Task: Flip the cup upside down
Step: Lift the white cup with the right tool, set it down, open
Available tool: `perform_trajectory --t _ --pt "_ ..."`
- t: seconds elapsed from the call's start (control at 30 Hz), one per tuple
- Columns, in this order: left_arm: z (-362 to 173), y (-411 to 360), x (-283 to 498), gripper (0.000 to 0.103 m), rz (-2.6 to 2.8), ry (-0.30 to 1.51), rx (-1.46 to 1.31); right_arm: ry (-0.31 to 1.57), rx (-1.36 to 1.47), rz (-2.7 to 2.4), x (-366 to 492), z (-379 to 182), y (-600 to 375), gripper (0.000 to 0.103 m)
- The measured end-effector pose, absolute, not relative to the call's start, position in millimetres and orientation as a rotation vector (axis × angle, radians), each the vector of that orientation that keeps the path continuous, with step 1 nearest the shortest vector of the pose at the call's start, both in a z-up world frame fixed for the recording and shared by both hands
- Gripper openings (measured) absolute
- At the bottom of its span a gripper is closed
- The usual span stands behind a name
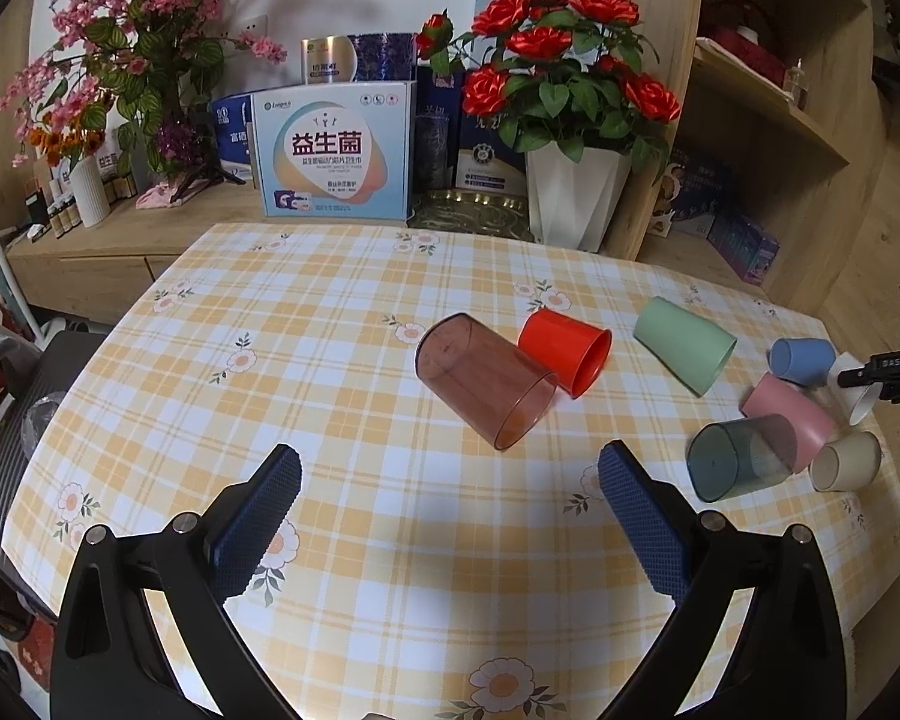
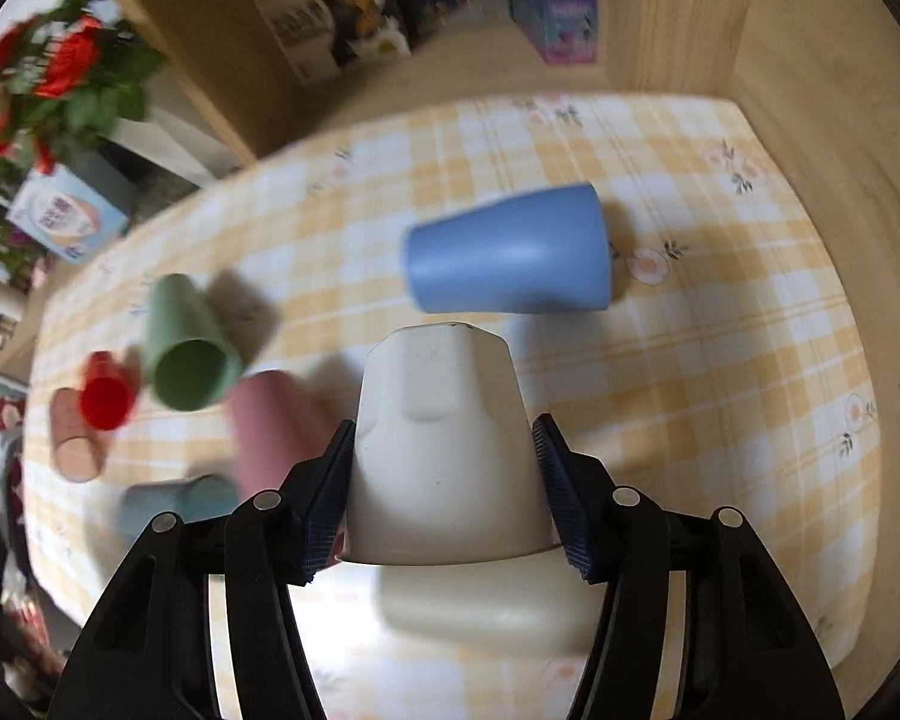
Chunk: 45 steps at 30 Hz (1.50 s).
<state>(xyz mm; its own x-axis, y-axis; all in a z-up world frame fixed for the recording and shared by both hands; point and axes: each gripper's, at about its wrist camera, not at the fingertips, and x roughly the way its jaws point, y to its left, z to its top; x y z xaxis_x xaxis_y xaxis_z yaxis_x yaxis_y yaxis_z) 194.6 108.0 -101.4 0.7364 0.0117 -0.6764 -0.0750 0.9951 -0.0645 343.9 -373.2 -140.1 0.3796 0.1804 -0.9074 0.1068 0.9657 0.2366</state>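
Right gripper (image 2: 444,480) pinches the white cup (image 2: 438,450) between both pads, one on each side wall, near the rim end. Cup axis runs straight out along the fingers: closed base points away from the camera, open mouth faces back toward the wrist. It looks held above the table (image 2: 720,420), not resting on it, though the view is motion-blurred so the clearance is unclear. Just below the held cup lies a cream cup (image 2: 486,618) on its side; just beyond its base lies a blue cup (image 2: 510,258), also on its side. Pink cup (image 2: 270,426) sits close on the left.

Judgement: mid-flip. To land mouth-down the wrist must pitch so the base goes up and the rim faces the cloth, then set down in a free patch clear of cream and blue.

Left gripper (image 1: 450,480) is spread wide, holding nothing, hovering over the cloth. Brown cup (image 1: 486,381) lies on its side ahead of it, red cup (image 1: 564,351) touching it behind. The right hand is the working one.
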Motion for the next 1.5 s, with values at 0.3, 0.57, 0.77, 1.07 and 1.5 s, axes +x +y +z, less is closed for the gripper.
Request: perform_trajectory --t 0.3,0.57,0.77,1.07,1.5 --pt "-93 124 172 0.097 0.046 0.722 -0.100 1.078 0.239 0.268 274 -99 -261 0.057" --pt "-94 154 144 0.097 0.075 0.735 -0.106 1.128 0.267 0.418 237 -133 -142 0.057" --pt "-95 174 127 0.097 0.089 0.736 -0.136 1.238 0.248 0.408 236 -184 -83 0.057" --pt "-108 186 130 0.097 0.108 0.770 -0.160 1.288 0.190 0.393 235 -212 -68 0.058" --pt "-112 156 144 0.097 0.060 0.826 -0.148 1.088 0.216 0.395 218 -163 -106 0.075"
